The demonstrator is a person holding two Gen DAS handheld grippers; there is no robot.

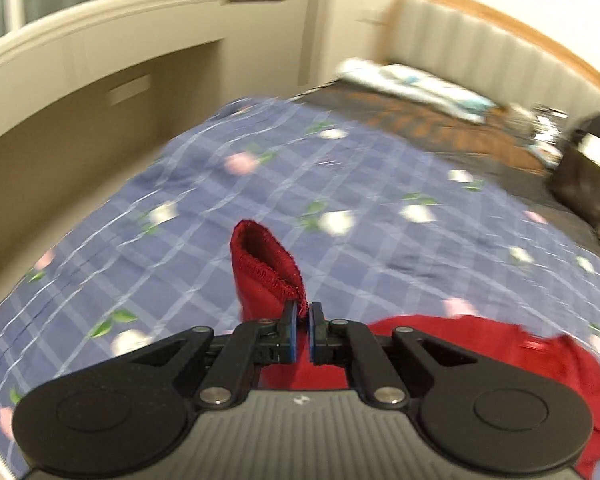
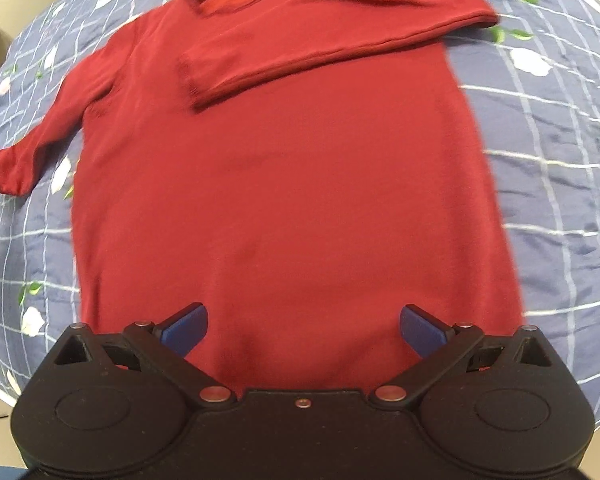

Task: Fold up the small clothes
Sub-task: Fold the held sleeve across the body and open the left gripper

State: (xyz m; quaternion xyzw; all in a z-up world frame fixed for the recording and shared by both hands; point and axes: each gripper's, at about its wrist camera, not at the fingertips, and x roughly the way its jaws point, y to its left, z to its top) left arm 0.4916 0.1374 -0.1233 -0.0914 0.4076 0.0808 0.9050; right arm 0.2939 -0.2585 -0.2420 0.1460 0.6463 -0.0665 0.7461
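Note:
A dark red long-sleeved top [image 2: 284, 184] lies flat on a blue checked bedspread with flowers [image 2: 548, 128]. Its right sleeve [image 2: 332, 40] is folded across the chest, cuff toward the left. The left sleeve [image 2: 32, 152] stretches out to the left. In the left wrist view my left gripper [image 1: 303, 312] is shut on a red sleeve cuff [image 1: 266, 270], lifted above the bedspread [image 1: 220, 200], with more red cloth [image 1: 492, 356] below to the right. My right gripper [image 2: 303, 328] hangs open over the top's lower hem, nothing between its blue pads [image 2: 184, 330].
The bed runs to a padded headboard [image 1: 480, 56] with a light pillow [image 1: 412, 84] in front of it. A dark bag [image 1: 584, 184] sits at the right. A pale wall and window ledge [image 1: 100, 64] lie to the left of the bed.

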